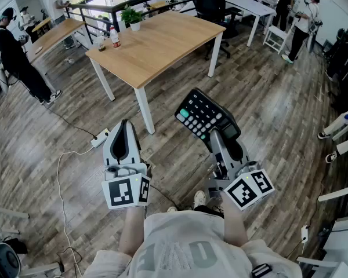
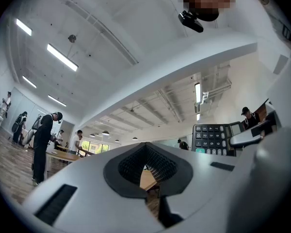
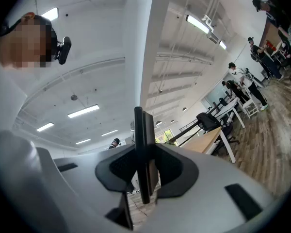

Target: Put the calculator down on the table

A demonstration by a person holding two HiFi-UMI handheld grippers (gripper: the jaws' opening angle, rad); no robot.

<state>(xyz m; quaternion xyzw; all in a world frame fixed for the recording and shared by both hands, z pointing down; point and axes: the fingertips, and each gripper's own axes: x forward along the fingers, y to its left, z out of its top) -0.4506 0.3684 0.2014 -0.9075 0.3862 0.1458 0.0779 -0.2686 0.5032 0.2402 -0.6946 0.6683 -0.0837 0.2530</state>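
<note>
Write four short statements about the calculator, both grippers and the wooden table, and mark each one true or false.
1. The right gripper grips the calculator. True.
2. The calculator lies on the wooden table. False: it is held in the air, above the floor.
3. The left gripper holds a bottle. False: its jaws are together on nothing, and the bottle stands on the table.
4. A potted plant stands on the table. True.

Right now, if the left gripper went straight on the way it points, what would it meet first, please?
Probably the wooden table: the left gripper, jaws together and empty, aims at its near corner, and the tabletop shows past the jaws in the left gripper view. Depth is unclear.
</note>
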